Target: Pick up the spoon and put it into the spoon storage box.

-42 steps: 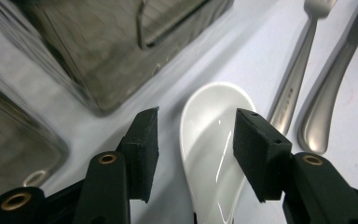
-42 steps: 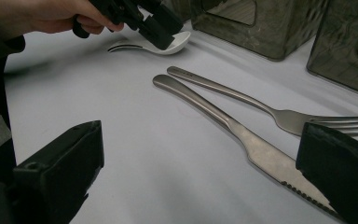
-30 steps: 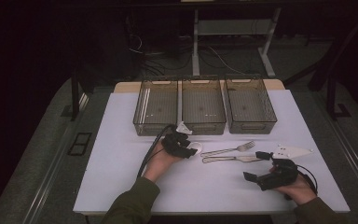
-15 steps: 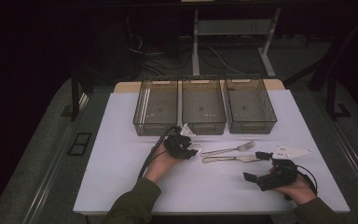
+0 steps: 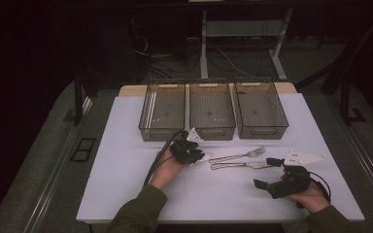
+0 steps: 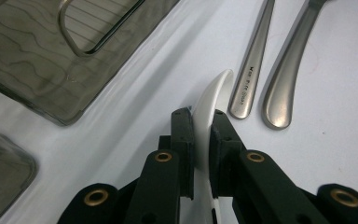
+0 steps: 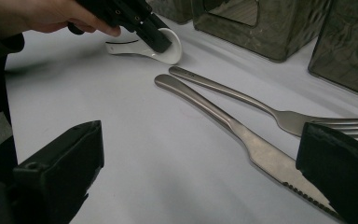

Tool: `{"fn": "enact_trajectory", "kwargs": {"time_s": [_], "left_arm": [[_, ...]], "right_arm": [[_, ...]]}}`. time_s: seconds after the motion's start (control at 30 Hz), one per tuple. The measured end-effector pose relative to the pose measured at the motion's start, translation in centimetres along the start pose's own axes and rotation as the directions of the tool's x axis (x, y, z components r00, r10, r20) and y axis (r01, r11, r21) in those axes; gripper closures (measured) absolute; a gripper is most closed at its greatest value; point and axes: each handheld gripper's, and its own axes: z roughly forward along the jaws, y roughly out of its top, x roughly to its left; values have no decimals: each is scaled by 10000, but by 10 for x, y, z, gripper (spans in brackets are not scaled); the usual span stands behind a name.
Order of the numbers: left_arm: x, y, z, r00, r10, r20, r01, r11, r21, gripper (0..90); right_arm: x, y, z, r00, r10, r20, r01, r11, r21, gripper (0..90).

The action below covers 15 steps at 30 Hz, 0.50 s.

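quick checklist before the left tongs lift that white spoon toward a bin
1. Left tongs shut on the spoon: ok, both pads press it.
2. Spoon free of the fork and knife: ok, handle ends lie beside it, apart.
3. Grip firm enough to lift: cannot tell, the spoon is pinched on edge near one end.
4. Bins open on top: ok, all three.
5. Right tongs out of the way: ok, open, hovering near the knife blade.

Illegible stamp on fork handle (image 6: pixel 253 70)
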Motion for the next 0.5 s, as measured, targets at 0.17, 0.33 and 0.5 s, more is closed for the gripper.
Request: {"fn": "enact_trajectory", "kwargs": {"time_s": [0.17, 0.33, 0.5], "left_arm": [[-1, 2, -2, 10000, 82, 54, -82, 10000, 37, 819], [-4, 7, -8, 9999, 122, 101, -120, 9997, -209, 819], [-6, 13, -17, 9996, 207, 203, -197, 9985, -503, 819]], "right_arm": [[0, 0, 0, 10000, -8, -4, 8, 10000, -4, 9], [0, 0, 0, 10000, -41, -13, 41, 10000, -21, 9], [0, 0, 0, 9999, -102, 28, 102, 9999, -11, 8]]}}
